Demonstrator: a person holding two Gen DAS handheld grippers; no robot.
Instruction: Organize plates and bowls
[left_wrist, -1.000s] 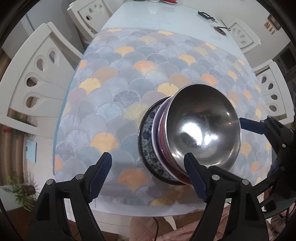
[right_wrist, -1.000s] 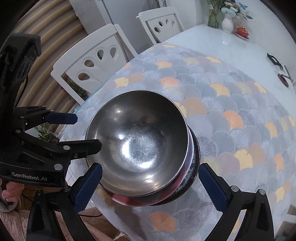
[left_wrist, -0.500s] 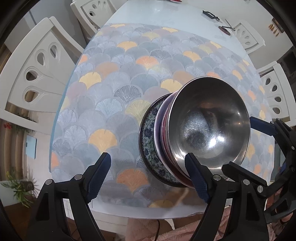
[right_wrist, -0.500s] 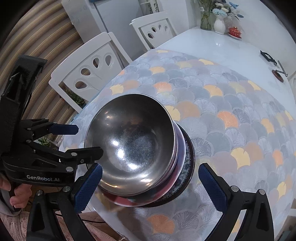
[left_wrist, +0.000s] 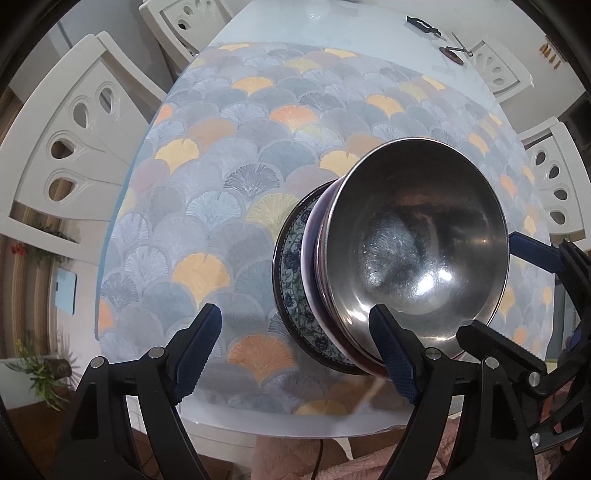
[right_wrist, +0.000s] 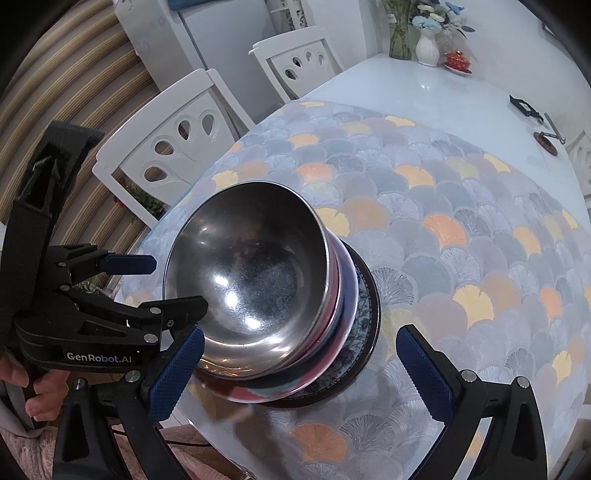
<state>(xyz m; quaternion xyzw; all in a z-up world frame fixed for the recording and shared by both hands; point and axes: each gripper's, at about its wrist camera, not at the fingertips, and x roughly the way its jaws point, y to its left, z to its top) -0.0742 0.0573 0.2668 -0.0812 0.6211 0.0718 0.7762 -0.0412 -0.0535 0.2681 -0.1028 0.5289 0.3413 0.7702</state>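
The left gripper (left_wrist: 303, 343) stands wide open with nothing between its pads; the stack sits just past its right finger. The right gripper (right_wrist: 299, 365) is also spread wide, the stack between its jaws, though whether its left pad touches is hard to tell. A steel bowl (right_wrist: 251, 288) tops what looks like a red bowl (right_wrist: 334, 332) on a blue patterned plate (left_wrist: 291, 280), near the tablecloth's (left_wrist: 229, 177) front edge

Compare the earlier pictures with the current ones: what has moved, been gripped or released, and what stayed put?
Nothing was gripped or released. Both views drift slightly around the stack; the steel bowl rests as before atop the red bowl and patterned plate. The left claw and right claw stay open, holding nothing.
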